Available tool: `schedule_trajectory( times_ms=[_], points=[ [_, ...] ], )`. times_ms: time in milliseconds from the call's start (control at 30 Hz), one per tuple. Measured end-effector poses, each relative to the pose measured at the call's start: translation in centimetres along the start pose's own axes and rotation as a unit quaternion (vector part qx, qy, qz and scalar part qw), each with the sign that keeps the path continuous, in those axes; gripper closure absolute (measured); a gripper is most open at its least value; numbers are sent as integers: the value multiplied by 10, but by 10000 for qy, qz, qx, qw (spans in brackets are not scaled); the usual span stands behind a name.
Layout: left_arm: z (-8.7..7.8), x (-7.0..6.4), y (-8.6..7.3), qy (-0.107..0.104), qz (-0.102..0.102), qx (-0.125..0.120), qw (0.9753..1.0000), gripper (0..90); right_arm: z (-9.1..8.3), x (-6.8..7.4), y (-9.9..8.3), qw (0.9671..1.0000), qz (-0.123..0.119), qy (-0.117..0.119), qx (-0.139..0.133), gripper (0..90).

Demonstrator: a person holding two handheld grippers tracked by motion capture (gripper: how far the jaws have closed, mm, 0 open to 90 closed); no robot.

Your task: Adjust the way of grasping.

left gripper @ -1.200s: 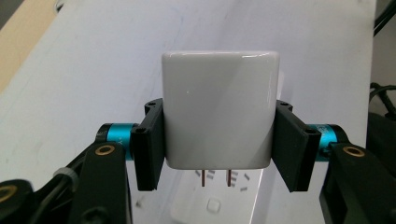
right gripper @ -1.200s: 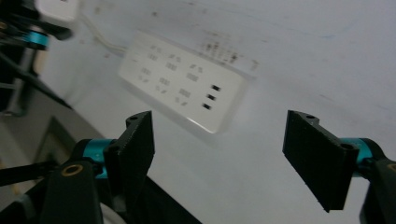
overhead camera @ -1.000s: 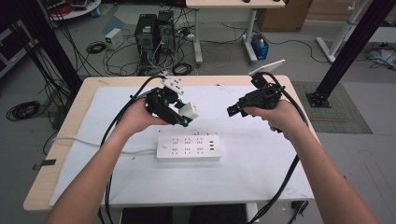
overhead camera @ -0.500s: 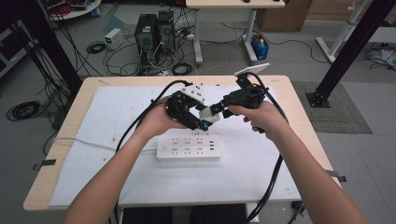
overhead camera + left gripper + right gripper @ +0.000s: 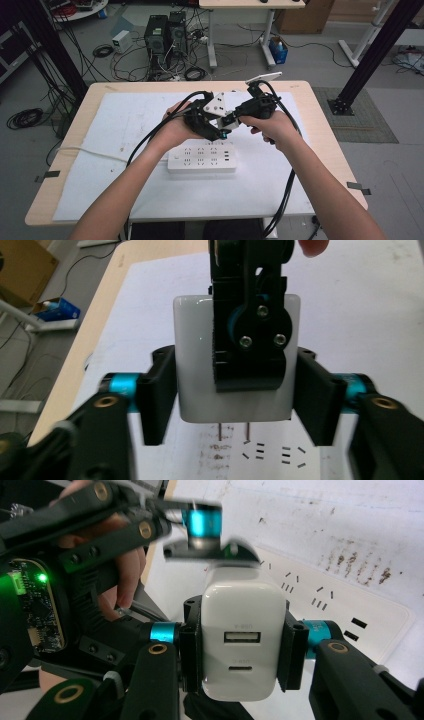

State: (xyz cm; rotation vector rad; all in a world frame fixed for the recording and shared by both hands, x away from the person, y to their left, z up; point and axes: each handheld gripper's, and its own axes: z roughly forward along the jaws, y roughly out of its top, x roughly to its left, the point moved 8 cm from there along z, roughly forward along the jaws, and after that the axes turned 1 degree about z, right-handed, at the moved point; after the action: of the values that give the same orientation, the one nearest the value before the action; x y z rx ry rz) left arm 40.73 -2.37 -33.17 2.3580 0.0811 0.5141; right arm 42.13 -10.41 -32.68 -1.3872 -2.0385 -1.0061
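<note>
Having been brought together, both grippers' jaws now clamp one white charger (image 5: 243, 640) between them above the power strip (image 5: 201, 159); a handover is underway.

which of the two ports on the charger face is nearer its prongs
The wider rectangular USB port sits nearer the prong end; the small oval port lies below it on the white charger.

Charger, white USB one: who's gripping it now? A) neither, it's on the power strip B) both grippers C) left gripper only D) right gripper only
B: the right gripper clamps the charger by its sides, and the left gripper also squeezes it, above the power strip.
</note>
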Motion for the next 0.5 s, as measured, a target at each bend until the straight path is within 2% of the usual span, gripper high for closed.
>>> schedule_trajectory(
  times_ms=[33, 67, 167, 200, 267, 300, 333, 367, 400, 433, 500],
  points=[
    [0, 1, -2, 67, 32, 81, 9999, 321, -1, -1, 1, 10000, -17, 3, -28, 622],
    [0, 1, -5, 78, -41, 141, 9999, 303, -2, -1, 1, 10000, -11, 28, 2, 622],
    [-8, 4, -15, 176, -74, 332, 9993, 280, -10, -5, 2, 9999, -128, -86, -77, 622],
    [-10, 5, -20, 147, -195, 397, 9989, 279, -13, -6, 3, 9995, -167, -227, -109, 622],
    [-18, 9, -35, 63, -336, 731, 9967, 234, -20, -8, 3, 9983, -357, -451, -90, 622],
    [-22, 10, -43, 12, -468, 835, 9954, 234, -24, -9, 3, 9962, -538, -676, -82, 621],
    [-25, 11, -52, -63, -610, 1002, 9931, 234, -26, -10, 2, 9942, -648, -857, -9, 622],
    [-30, 14, -62, -46, -698, 1180, 9905, 234, -29, -10, 3, 9912, -806, -1050, 30, 621],
    [-35, 15, -72, -73, -855, 1374, 9868, 234, -32, -11, 3, 9870, -967, -1284, 72, 622],
    [-40, 16, -83, -228, -1079, 1556, 9816, 234, -35, -11, 3, 9836, -1063, -1455, 120, 622],
    [-48, 16, -105, -490, -1584, 1969, 9663, 234, -40, -12, 2, 9732, -1400, -1808, 265, 622]
  ],
)
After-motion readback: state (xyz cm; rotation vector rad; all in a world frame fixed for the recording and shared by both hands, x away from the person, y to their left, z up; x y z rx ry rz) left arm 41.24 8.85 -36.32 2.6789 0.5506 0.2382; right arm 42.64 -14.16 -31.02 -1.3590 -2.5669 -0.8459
